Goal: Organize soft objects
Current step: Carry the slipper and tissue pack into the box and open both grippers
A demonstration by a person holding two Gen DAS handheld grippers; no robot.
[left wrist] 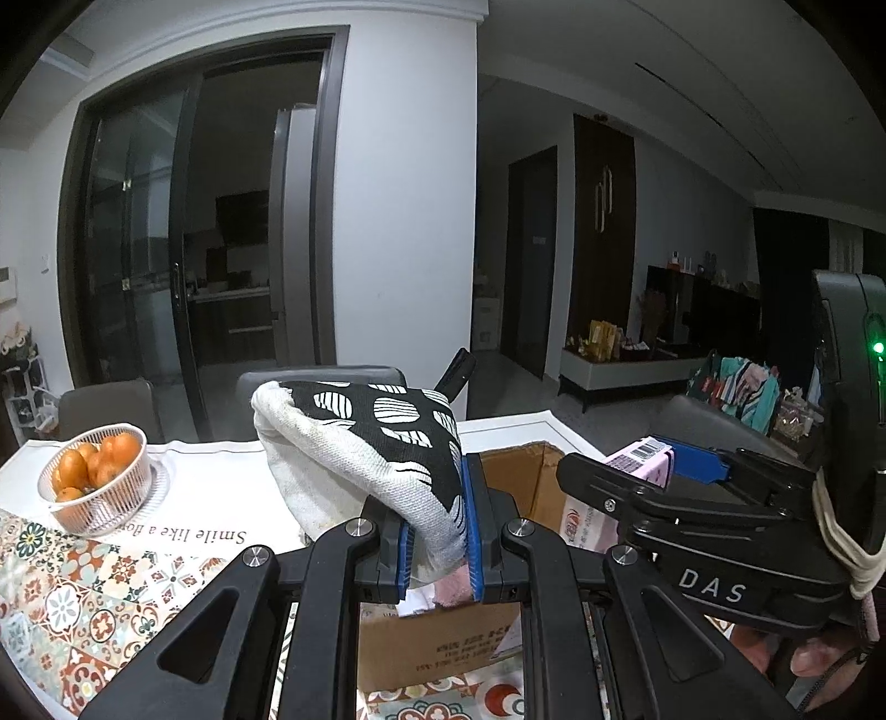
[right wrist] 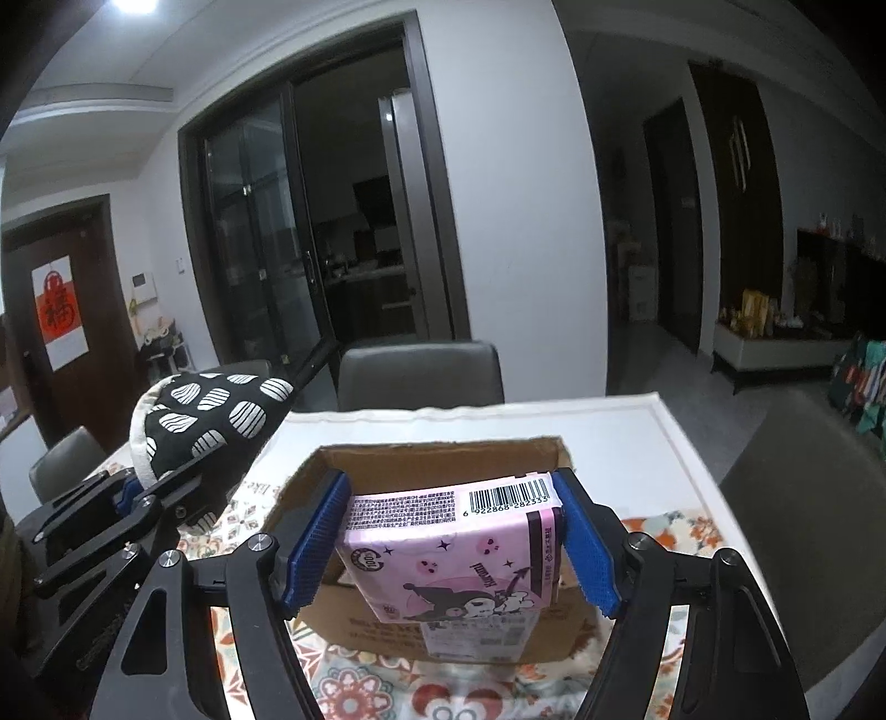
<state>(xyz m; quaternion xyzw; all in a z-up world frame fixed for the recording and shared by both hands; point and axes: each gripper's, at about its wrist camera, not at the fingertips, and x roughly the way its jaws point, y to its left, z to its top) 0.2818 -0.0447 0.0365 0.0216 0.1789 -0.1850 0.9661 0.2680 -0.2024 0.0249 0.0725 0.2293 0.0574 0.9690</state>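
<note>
Left gripper (left wrist: 440, 534) pinches a black-and-white spotted oven mitt (left wrist: 365, 443); right gripper (right wrist: 451, 534) clamps a pink tissue pack (right wrist: 459, 554) over the cardboard box (right wrist: 437, 459).

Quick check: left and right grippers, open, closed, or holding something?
Left gripper: closed on the black-and-white patterned cloth.
Right gripper: closed on the pink tissue pack, above the cardboard box.

The room looks dim and a bit grainy. A ceiling lamp (right wrist: 135, 4) glows white at the top of the right wrist view. Both pictures bend at the edges, with black corners. A small green light (left wrist: 877, 348) shines. The far doorway (left wrist: 243, 232) is dark.
</note>
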